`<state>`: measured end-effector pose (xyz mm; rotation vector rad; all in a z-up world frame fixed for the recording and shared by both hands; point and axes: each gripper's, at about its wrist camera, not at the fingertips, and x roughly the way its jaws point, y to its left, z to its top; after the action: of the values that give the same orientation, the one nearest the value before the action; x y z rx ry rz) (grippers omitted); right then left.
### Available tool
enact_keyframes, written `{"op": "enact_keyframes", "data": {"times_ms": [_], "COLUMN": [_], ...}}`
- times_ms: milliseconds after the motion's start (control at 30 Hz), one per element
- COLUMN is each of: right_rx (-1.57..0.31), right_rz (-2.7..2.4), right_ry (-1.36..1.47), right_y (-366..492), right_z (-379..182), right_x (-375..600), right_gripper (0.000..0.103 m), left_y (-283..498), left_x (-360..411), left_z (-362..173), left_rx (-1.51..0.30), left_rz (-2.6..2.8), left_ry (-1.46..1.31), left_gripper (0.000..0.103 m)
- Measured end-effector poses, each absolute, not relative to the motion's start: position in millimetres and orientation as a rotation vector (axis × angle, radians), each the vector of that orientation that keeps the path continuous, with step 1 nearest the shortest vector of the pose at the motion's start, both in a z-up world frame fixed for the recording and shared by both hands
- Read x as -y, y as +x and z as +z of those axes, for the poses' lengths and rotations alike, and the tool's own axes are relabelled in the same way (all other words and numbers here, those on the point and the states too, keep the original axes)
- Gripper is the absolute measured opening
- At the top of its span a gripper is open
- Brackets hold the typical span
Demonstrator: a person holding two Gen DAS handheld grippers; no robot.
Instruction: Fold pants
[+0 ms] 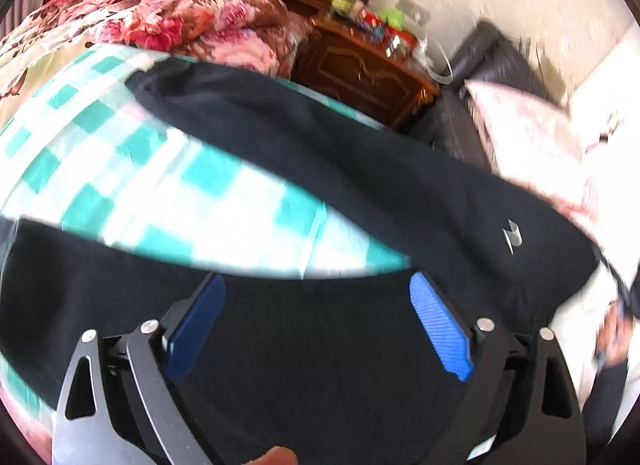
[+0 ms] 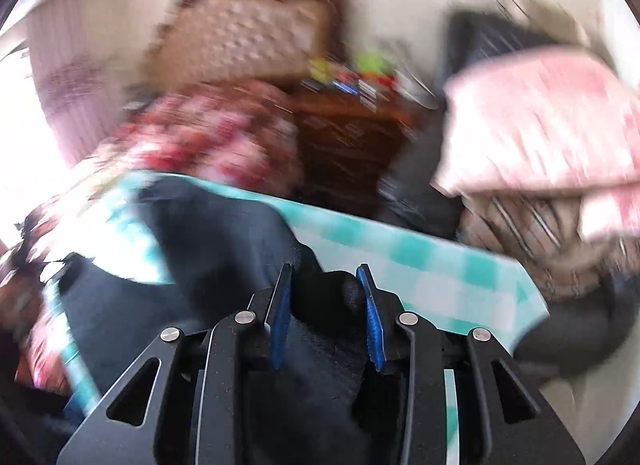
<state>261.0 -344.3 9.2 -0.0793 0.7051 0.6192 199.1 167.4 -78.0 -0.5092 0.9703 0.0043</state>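
Two claws work the black pants [image 1: 320,169], which lie spread across the teal-checked sheet [image 1: 120,169] on the bed. Folding has barely begun, I judge: one leg stretches away flat, no neat fold shows. The left claw [image 1: 318,325] hovers over the cloth, jaws wide apart and gripping nothing. The right claw [image 2: 326,317] is clamped on a bunch of pants fabric. One small white logo [image 1: 512,235] shows, unreadable.
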Motion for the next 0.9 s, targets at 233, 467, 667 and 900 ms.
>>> {"op": "enact_keyframes", "data": {"times_ms": [233,467,667,900], "right_rx": [-0.759,-0.894,-0.94,-0.934], "right_rz": [0.875,0.867,0.852,0.8], "right_ry": [0.013,0.096,0.126,0.129], "right_y": [138.2,115.0,112.8,109.6], "right_z": [-8.9,-54.2,-76.1,-73.1], "right_x": [318.1,310.9,311.4,330.8], "right_gripper": [0.028,0.014,0.014,0.014], "left_y": [295.1,412.6,472.6,481.8], "left_x": [-259.6,-296.7,-271.8,-263.7], "left_z": [-88.5,-141.0,-171.6,-181.9], "left_rx": [-0.97,-1.087,-1.163,-1.201], "left_rz": [-0.014,0.022,0.007,0.025], "left_ry": [-0.717,-0.865,-0.871,-0.911], "left_gripper": [0.073,0.065,0.065,0.012]}}
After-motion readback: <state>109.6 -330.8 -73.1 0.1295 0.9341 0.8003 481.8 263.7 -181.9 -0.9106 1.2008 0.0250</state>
